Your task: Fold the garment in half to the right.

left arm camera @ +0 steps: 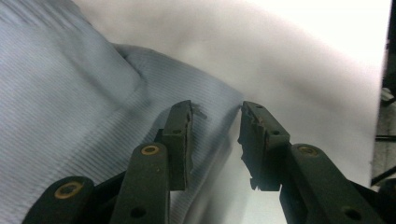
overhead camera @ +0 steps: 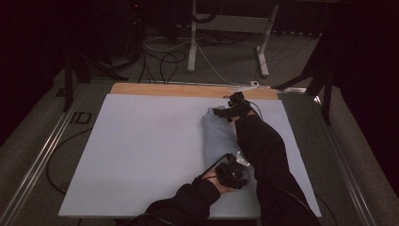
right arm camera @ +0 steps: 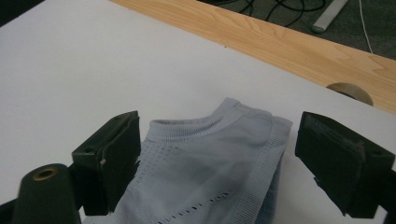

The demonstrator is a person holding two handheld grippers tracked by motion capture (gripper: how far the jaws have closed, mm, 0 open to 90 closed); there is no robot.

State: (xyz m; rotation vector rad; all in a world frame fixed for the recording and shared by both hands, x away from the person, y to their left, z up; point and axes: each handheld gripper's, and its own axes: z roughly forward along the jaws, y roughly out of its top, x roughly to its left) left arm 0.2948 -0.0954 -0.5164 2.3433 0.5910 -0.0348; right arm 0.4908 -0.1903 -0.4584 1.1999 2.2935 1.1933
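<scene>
High view: one garment [overhead camera: 220, 136], pale blue, folded into a narrow strip right of frame centre on the white surface [overhead camera: 141, 150]. Long axis runs near to far, slightly tilted. Two tools, one per end.

Near end: left tool [overhead camera: 234, 172] at lower centre, on the garment's near edge. Jaw state not readable from above. Left gripper view settles it: left tool [left arm camera: 215, 135] jaws stand narrowly apart, nothing between them, tips straddling the garment [left arm camera: 84, 121] hem where cloth meets surface [left arm camera: 303, 60]. Ribbed knit shows here, fills the left half of frame.

Far end: right tool [overhead camera: 231, 109] at the garment's far end, arm in a dark sleeve [overhead camera: 266, 150] lying along its right side. Right gripper view: right tool [right arm camera: 217, 154] jaws wide, empty, flanking the garment [right arm camera: 210, 158]; a banded neckline-like edge and perforated rows point away toward the far edge.

Beyond: a wood strip [right arm camera: 280, 42] at the surface's far edge, upper right of that frame; also visible in high view [overhead camera: 188, 89]. Cables [overhead camera: 164, 59] on the floor behind.
</scene>
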